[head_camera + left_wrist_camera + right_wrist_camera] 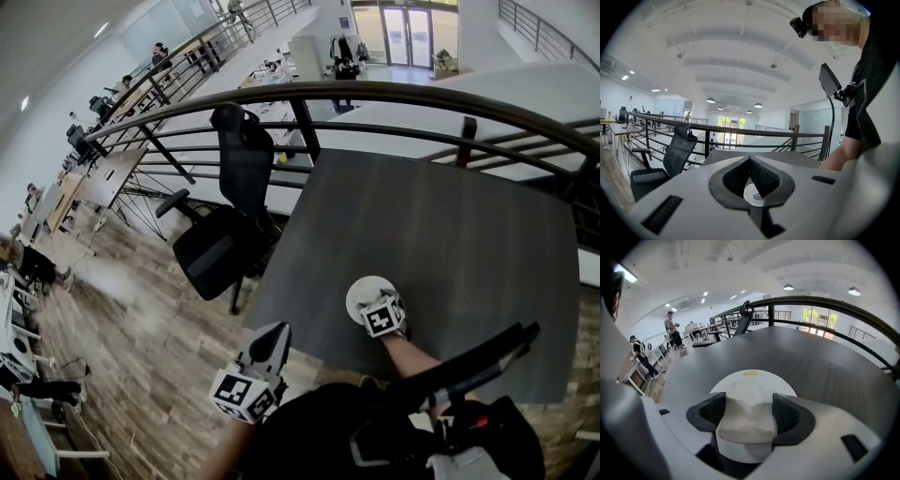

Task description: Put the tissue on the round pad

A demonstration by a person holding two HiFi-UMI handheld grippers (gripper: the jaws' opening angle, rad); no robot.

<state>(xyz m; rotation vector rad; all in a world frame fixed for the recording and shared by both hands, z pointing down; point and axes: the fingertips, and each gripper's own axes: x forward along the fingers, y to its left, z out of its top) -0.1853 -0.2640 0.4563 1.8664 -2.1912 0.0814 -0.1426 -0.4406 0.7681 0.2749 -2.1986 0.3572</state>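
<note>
The white round pad point(754, 380) lies near the front edge of the dark grey table point(441, 244). A crumpled white tissue point(745, 423) sits between the pads of my right gripper point(749, 411), touching both, just over the near half of the pad. In the head view the right gripper point(377, 302) covers the near part of the round pad point(361, 289). My left gripper point(271, 336) hangs off the table's front left corner over the wooden floor. Its fingertips meet in the left gripper view point(750, 160) with nothing held between them.
A black office chair point(230, 225) stands at the table's left side. A dark metal railing point(394, 94) curves round the table's far edge. Wooden floor point(141, 319) spreads to the left, with desks and people far off.
</note>
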